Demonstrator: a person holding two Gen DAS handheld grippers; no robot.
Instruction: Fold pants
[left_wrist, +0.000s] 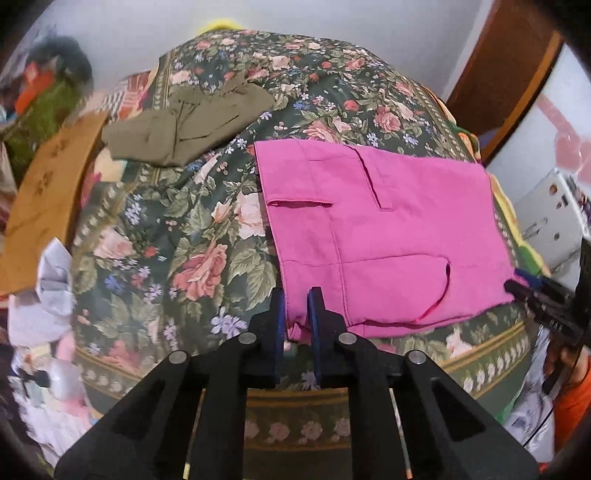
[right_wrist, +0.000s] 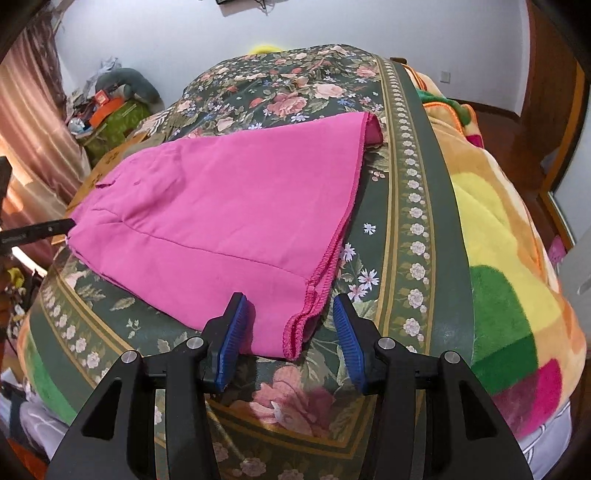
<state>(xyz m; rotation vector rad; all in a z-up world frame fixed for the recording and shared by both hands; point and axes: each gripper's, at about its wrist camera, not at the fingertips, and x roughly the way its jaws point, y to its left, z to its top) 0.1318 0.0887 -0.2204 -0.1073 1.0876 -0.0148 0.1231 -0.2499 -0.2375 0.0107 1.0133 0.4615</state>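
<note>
Right wrist view shows the thin, limp pink pants (right_wrist: 221, 206) flat on the bed (right_wrist: 417, 206), best pinched at the stitched hem corner between the spread right gripper (right_wrist: 291, 328), while the left gripper (left_wrist: 297, 314) nips the opposite edge.

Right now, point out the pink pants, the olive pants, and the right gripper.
pink pants (left_wrist: 388, 236): left wrist view, middle of the folded panel.
olive pants (left_wrist: 184, 125): left wrist view, center of the heap.
right gripper (right_wrist: 291, 332): right wrist view, between its fingers.

Matt pink cloth pants (left_wrist: 384, 236) lie on a smooth floral fabric bedspread (left_wrist: 177, 236).
</note>
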